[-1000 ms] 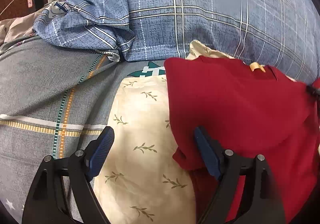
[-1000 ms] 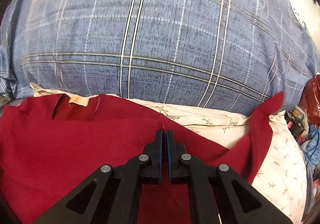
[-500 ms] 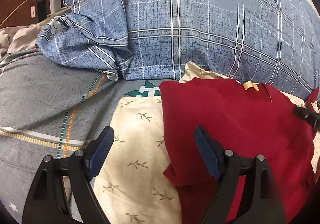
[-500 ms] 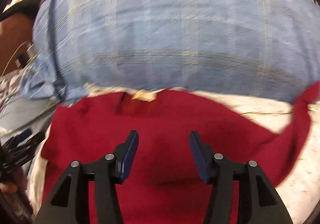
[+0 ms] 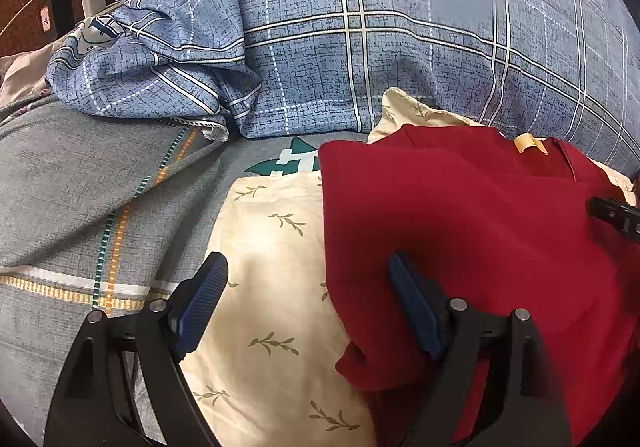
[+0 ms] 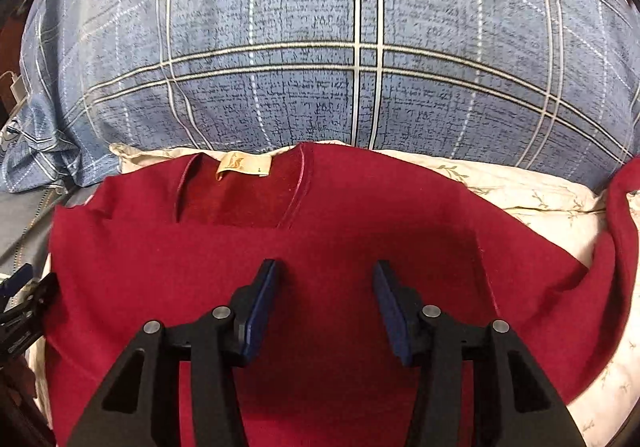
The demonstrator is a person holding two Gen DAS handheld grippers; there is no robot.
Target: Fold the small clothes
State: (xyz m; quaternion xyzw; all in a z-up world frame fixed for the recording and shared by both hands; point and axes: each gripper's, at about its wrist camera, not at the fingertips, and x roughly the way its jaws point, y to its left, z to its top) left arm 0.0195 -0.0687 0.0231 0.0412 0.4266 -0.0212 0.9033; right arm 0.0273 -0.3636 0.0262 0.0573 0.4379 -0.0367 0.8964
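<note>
A second ago the right gripper [image 6: 326, 301] was pinched shut on the red cloth; its jaws have just been opening and now stand about halfway apart, blue pads clear of the fabric, with nothing gripped between them. In that time the view from that hand has come round from the stretch near the sleeve to the middle of the garment, the neckline now straight ahead of it. The left gripper [image 5: 308, 299] looks much as it did, jaws wide and empty, though the garment's folded edge now sits a little nearer its right finger.

The garment is a dark red knit top [image 6: 344, 247], small, with a V-shaped neck opening and a tan label [image 6: 244, 165] sewn inside the back of the collar. Its left side is already folded in, giving a straight, thick edge with a rounded lump at the lower corner. On the right a sleeve [image 6: 622, 215] trails outward and curls up at the edge of the view.

It lies flat on a cream pillowcase printed with green sprigs [image 5: 272, 247], which rests on a grey bedspread [image 5: 80, 187]; a big blue plaid pillow [image 6: 320, 47] rises just behind the collar.

The right gripper hangs over the top's chest, below the neckline. The left gripper straddles the folded left edge: one finger over the cream cloth, the other over the red.
</note>
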